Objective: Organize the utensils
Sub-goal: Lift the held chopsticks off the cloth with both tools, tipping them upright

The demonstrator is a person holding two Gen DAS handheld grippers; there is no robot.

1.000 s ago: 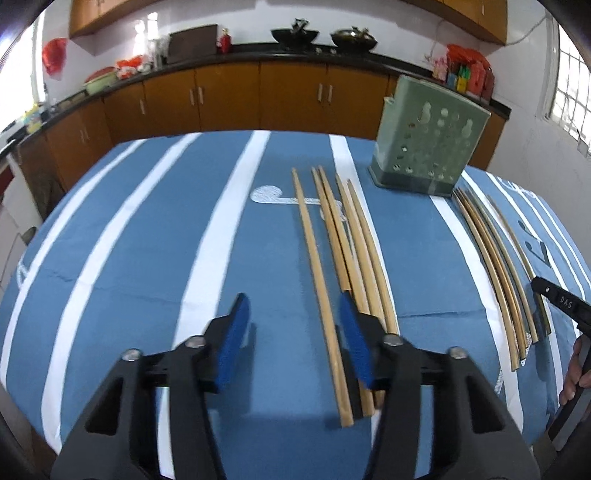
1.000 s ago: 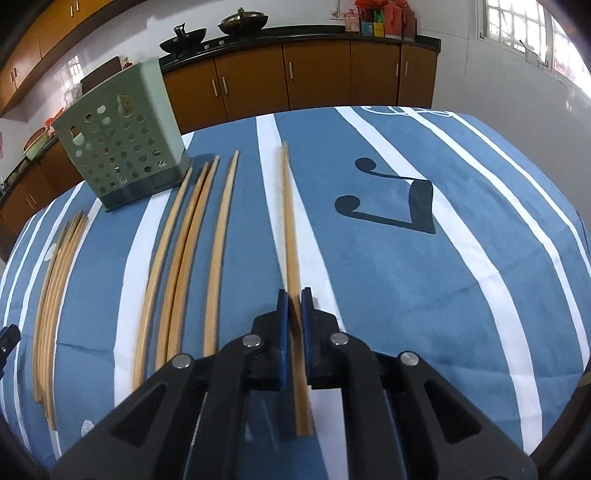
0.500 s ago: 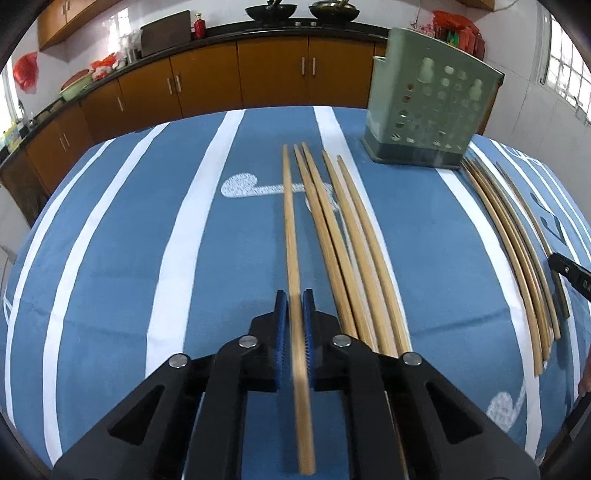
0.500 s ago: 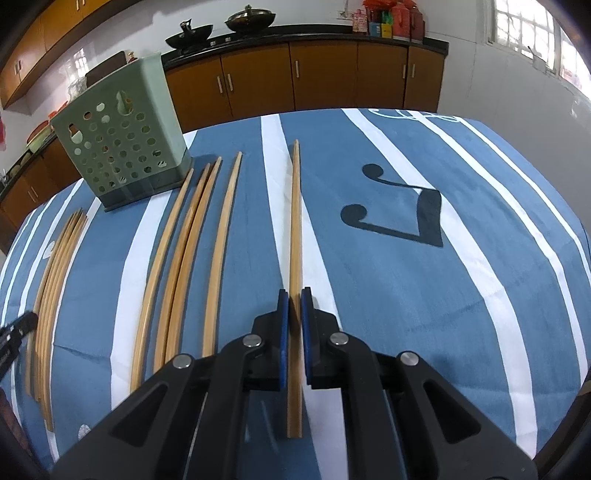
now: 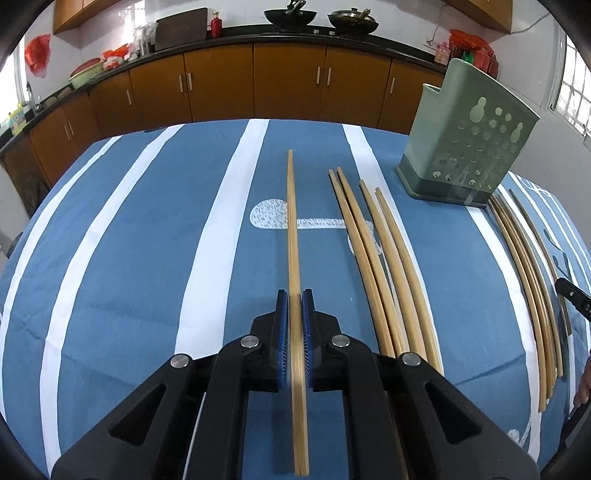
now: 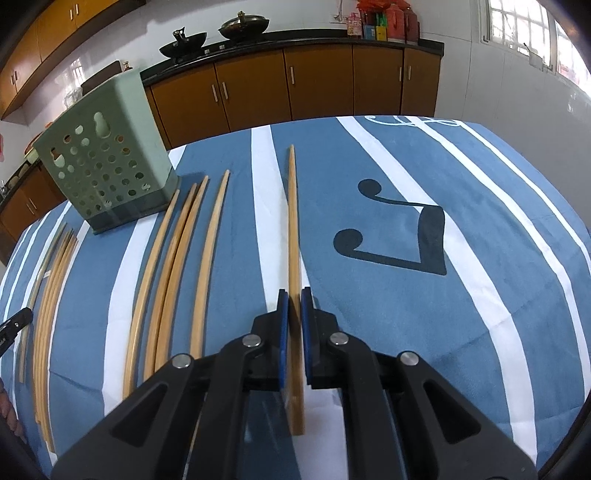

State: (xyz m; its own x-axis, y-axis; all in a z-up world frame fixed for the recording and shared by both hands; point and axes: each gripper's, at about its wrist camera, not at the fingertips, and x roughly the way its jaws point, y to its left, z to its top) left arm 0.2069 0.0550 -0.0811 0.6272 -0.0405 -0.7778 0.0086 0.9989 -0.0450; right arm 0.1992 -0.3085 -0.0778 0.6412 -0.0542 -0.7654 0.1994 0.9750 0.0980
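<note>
The left gripper has its two blue pads squeezed tight on one long wooden chopstick. The stick pokes out past the pads, with its thin tip pointing toward the far side of the table, and its thick end sticks out behind the pads. The right gripper is also squeezed tight on its own wooden chopstick, held the same way, tip pointing forward. A green holder with round holes stands upright on the blue cloth with white stripes. In the left wrist view, four loose chopsticks lie flat on the cloth between the held stick and the green holder, side by side and close to each other. On the other side of the green holder lies another bunch of chopsticks, also flat on the cloth. In the right wrist view the green holder is off to the left, four loose sticks lie beside it, and a bunch of sticks lies past it, near the table edge. Behind the holder are brown kitchen cabinets with two black woks on top.
</note>
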